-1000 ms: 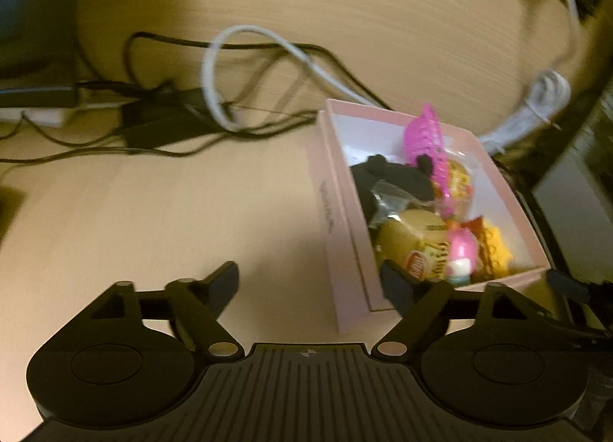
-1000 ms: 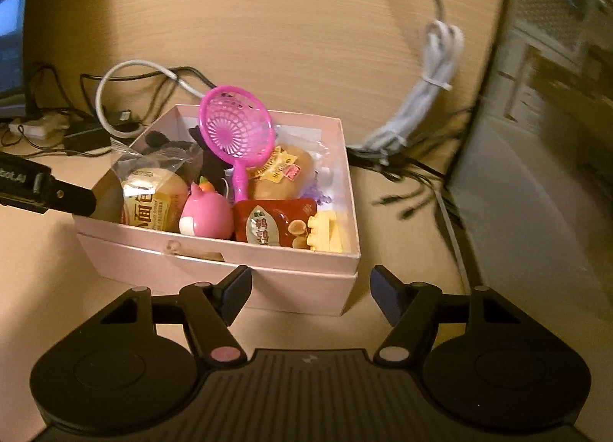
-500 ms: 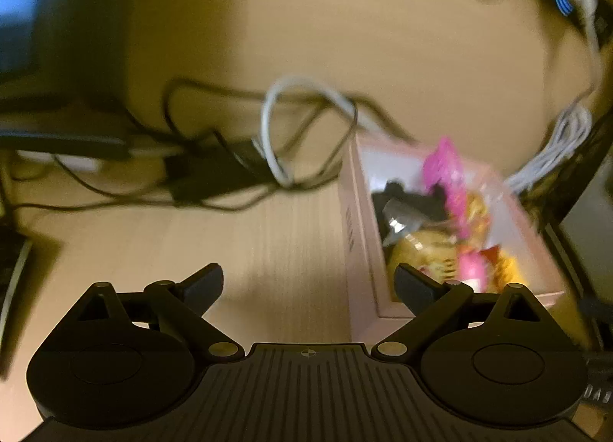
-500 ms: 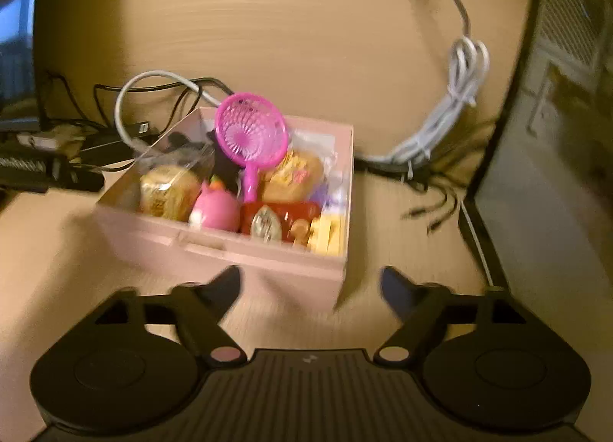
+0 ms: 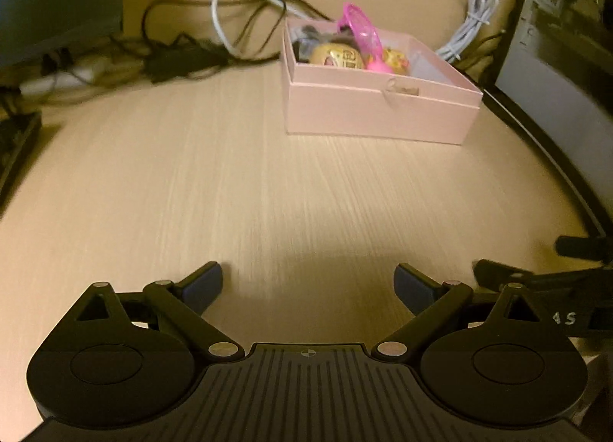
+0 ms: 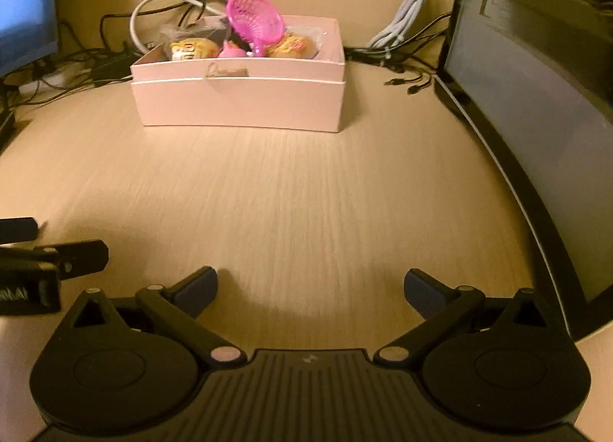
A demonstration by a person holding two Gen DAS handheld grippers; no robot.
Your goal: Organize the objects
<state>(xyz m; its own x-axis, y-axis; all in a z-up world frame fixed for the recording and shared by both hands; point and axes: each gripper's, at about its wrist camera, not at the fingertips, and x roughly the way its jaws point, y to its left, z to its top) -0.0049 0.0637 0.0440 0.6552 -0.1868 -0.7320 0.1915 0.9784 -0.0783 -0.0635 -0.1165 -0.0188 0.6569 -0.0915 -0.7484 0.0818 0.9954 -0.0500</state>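
Note:
A pink box [image 5: 377, 112] [image 6: 241, 101] stands at the back of the wooden desk. It holds a pink toy sieve [image 6: 256, 20] [image 5: 362, 30], wrapped snacks [image 6: 189, 49] [image 5: 337, 55] and other small items. My left gripper [image 5: 308, 285] is open and empty, low over the desk, well in front of the box. My right gripper [image 6: 310, 288] is open and empty, also well back from the box. Each gripper shows at the edge of the other's view, the right [image 5: 544, 281] and the left [image 6: 46, 262].
Black and white cables [image 5: 214, 35] [image 6: 161, 16] lie behind and left of the box. A bundled white cable [image 6: 413, 1] hangs at the back right. A dark computer case [image 6: 536, 78] borders the right side. A monitor [image 6: 23, 1] stands back left.
Both grippers have pulled back and down from the box, which now looks smaller and farther away. Both stayed open and empty. The box has not moved.

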